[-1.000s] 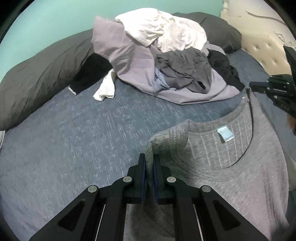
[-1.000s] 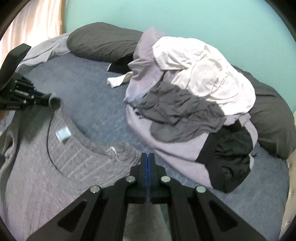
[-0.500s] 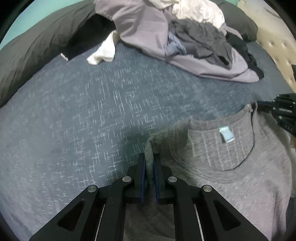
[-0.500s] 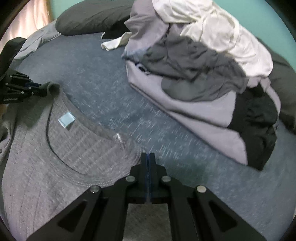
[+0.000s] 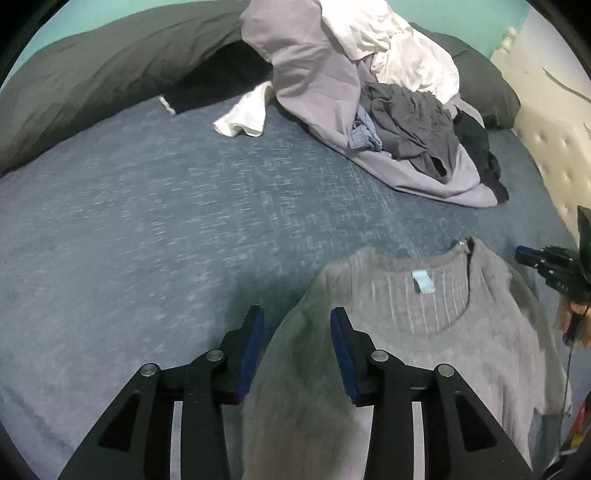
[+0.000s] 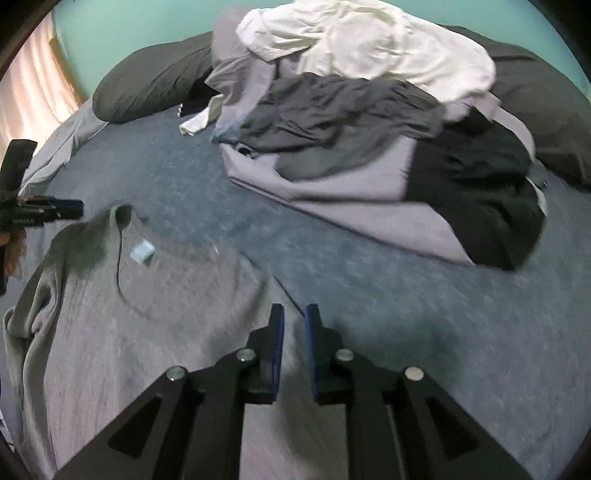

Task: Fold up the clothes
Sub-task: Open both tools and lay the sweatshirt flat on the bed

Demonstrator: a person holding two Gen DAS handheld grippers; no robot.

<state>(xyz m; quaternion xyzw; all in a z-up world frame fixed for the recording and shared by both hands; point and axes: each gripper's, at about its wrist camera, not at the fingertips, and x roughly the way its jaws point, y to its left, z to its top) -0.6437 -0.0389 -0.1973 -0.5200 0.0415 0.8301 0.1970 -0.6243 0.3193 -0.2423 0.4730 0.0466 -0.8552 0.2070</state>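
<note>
1. Far left, a dark grey pillow (image 5: 110,74) lies along the head of the bed (image 5: 147,229), against a teal wall (image 6: 129,26)
2. The left tool (image 5: 297,326) points down at the blue bedspread with its jaws spread; they have just been opening, and the left shoulder of the grey T-shirt (image 5: 424,332) lies slack between the blue pads (image 5: 255,332) without being squeezed
3. The grey T-shirt lies face down and mostly flat on the near part of the bed, collar toward the heap, its pale blue label (image 5: 422,281) showing inside the neckline
4. Beyond it, well apart, sits a heap of unfolded clothes (image 5: 369,92): a lilac piece underneath, white fabric on top, a charcoal garment in the middle and black cloth at the right edge
5. The right tool (image 6: 294,323) hangs over the shirt's right shoulder edge with its jaws a narrow gap apart; they have just been opening, and grey fabric lies below the gap rather than being pinched
6. In the left wrist view the right tool shows at the far right edge, with a person's fingers (image 5: 569,317) beneath it
7. A cream tufted headboard (image 5: 554,129) stands at the far right
</note>
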